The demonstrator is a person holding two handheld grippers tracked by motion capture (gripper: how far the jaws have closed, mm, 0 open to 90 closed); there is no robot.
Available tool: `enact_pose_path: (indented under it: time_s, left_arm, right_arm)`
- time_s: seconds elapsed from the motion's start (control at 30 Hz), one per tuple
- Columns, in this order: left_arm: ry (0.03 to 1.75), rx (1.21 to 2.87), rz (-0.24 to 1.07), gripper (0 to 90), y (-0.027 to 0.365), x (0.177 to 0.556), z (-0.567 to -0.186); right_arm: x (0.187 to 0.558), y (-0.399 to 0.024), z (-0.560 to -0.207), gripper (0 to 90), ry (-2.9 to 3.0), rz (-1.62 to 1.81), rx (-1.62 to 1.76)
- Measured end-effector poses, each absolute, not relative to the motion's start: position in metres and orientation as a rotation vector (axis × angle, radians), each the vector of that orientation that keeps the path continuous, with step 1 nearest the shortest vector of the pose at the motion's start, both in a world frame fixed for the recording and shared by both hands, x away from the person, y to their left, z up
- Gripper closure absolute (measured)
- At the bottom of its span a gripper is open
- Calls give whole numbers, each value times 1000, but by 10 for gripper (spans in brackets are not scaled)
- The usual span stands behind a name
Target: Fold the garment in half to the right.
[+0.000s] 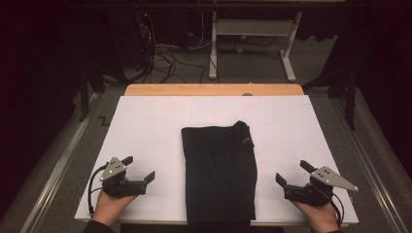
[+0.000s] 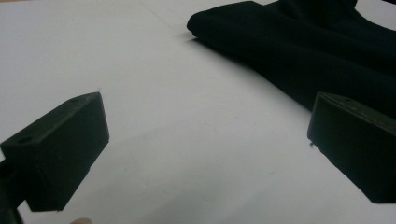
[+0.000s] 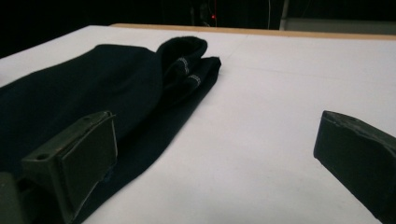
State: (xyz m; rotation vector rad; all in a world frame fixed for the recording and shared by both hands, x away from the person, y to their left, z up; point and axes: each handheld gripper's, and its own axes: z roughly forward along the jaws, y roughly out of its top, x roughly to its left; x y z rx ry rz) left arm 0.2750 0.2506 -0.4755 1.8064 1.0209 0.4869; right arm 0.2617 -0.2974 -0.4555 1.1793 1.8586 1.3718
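left gripper (image 1: 142,171): jaws wide apart, nothing between, resting at 8 o'clock on sheet
right gripper (image 1: 290,174): jaws spread full, nothing held, at 4 o'clock, apart from cloth
black garment (image 1: 219,170): folded into long rectangle, centre of sheet, running 12 to 6, cuffs bunched at far right corner
white sheet (image 1: 145,126): covers wooden table (image 1: 214,89)
progress: fold looks finished, both grippers clear; left, if anything: another fold or tidying cuffs

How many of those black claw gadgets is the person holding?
2. The left gripper sits left of the folded black garment, the right gripper right of it; both are open and empty.
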Motion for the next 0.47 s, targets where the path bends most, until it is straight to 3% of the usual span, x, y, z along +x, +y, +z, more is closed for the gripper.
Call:
enact_pose_path:
  time_s: [0.17,0.47]
  left_arm:
    - [982,1810,499,0,247,273,-474]
    - [1002,1789,499,0,253,274,-471]
  right_arm:
    - [245,-301,-450,0,1831,1400,1132]
    - [248,-299,-454,0,1830,1397,1120]
